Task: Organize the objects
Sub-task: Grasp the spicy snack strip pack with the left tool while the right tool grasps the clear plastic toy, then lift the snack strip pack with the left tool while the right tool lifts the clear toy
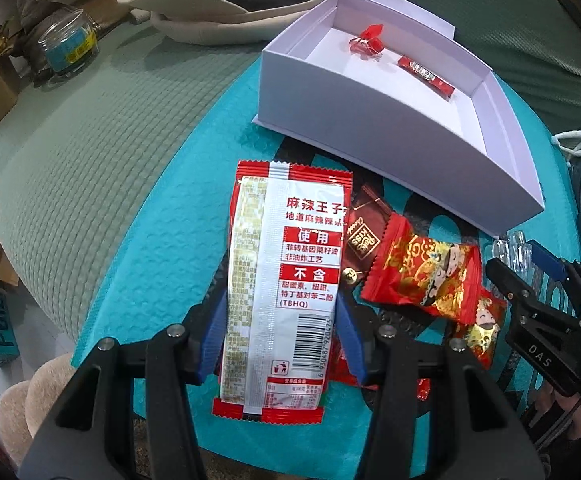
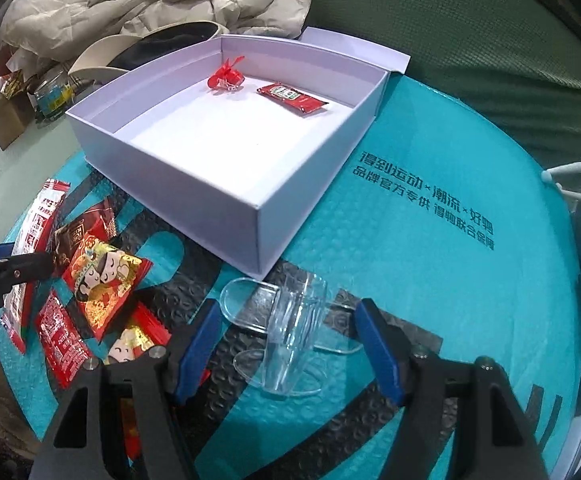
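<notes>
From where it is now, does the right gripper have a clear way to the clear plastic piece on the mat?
Probably yes. The right gripper is open, with the clear plastic piece lying between its blue fingers and nothing on top of it. The white box and snack packets sit off to the side.

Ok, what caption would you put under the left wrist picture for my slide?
Left gripper clamps a red-and-white snack packet above the teal mat, near the white box.

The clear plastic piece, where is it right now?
In the right wrist view the clear plastic piece lies on the teal mailer, between the right tongs' open fingers, just below the white box's near corner.
</notes>
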